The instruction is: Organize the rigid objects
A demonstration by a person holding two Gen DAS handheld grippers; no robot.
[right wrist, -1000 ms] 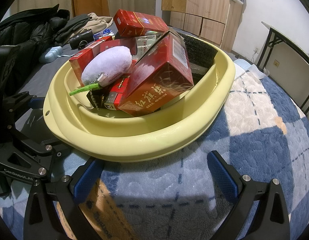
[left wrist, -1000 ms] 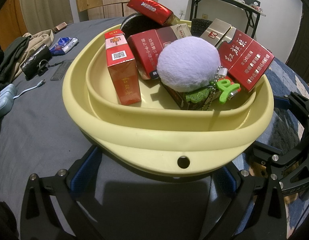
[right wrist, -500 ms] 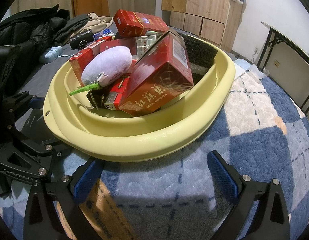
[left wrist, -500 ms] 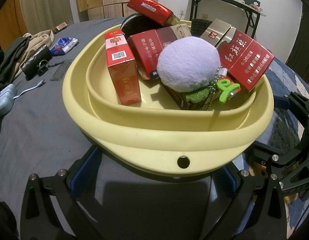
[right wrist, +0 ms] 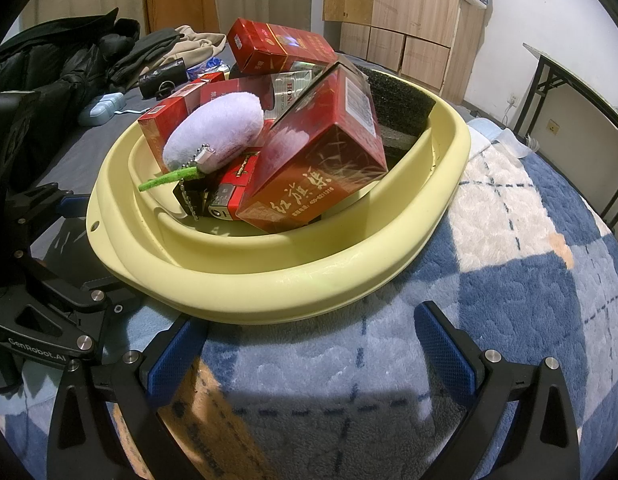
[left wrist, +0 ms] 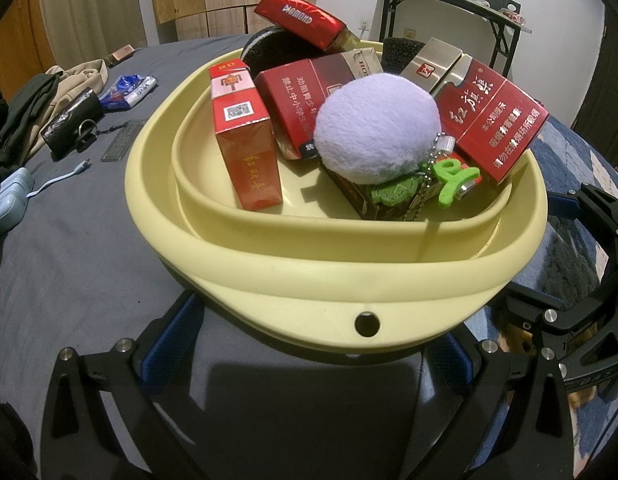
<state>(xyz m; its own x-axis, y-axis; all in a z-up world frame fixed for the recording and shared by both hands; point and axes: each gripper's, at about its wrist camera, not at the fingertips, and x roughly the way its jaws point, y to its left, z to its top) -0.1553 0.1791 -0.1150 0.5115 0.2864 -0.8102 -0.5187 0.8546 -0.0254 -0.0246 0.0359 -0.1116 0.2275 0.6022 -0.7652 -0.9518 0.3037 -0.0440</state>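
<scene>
**Inspector A:** Left wrist view first. The left gripper (left wrist: 309, 356) stands wide, its blue-padded fingers (left wrist: 171, 340) spread to either side of the near rim of the pale yellow plastic basin (left wrist: 269, 276). Nothing is between them; whether the pads touch the basin's underside, I cannot tell.

**Inspector B:** Contents?

**Inspector A:** An orange-red cigarette pack (left wrist: 247, 140) stands upright on end at the left. A round lilac plush keychain (left wrist: 375, 128) lies on top of a dark box, with a green felt tag (left wrist: 455, 180) hanging toward the camera. A large dark red carton (left wrist: 495, 120) leans on the right wall. A glossy red pack (left wrist: 299, 18) lies tilted across the far rim. The basin sits directly ahead of the gripper, on a grey bedsheet (left wrist: 69, 248).

**Inspector B:** Right wrist view?

**Inspector A:** The right gripper (right wrist: 309, 348) is likewise spread wide and empty, fingers (right wrist: 445, 344) flanking the basin's near edge (right wrist: 269, 300). The basin's long axis runs away to the upper right. Beneath lies a blue and white checked fleece blanket (right wrist: 529, 272). The left gripper's black frame (right wrist: 41, 320) sits just beside the basin's left side.
</scene>
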